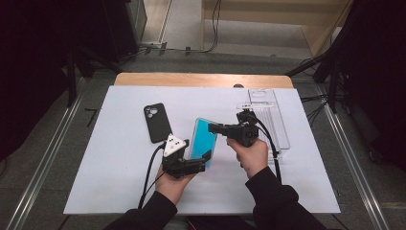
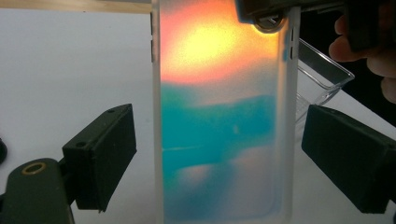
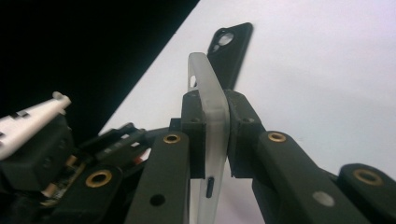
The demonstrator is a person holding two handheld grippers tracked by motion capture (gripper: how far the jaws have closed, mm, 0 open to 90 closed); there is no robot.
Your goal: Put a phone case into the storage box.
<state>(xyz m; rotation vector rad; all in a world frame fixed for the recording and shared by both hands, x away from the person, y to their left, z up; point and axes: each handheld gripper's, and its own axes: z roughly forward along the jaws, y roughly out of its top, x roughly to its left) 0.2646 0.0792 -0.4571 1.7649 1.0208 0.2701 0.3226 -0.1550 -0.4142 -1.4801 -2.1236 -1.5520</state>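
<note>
Left gripper (image 2: 212,154): jaws wide, one pad on each side of the case (image 2: 224,116), neither pad touching its long edges; small gaps on both sides.

Right gripper (image 3: 215,135): jaws narrow, clamped on the case's thin rim near its far end, pads flat on both faces of the wall. The case hangs off the table (image 1: 119,158), tilted, between the two hands in the high view.

Judgement: the case is light, a thin frosted shell with a teal-orange back; it likely flexes under a squeeze and its smooth wall may slip. Best hold is across the long side rims, mid-length, clear of the button slots and camera cutout.

Beyond the left fingers lies a black case (image 1: 157,122); behind the right fingers, a clear tray (image 1: 280,129).
</note>
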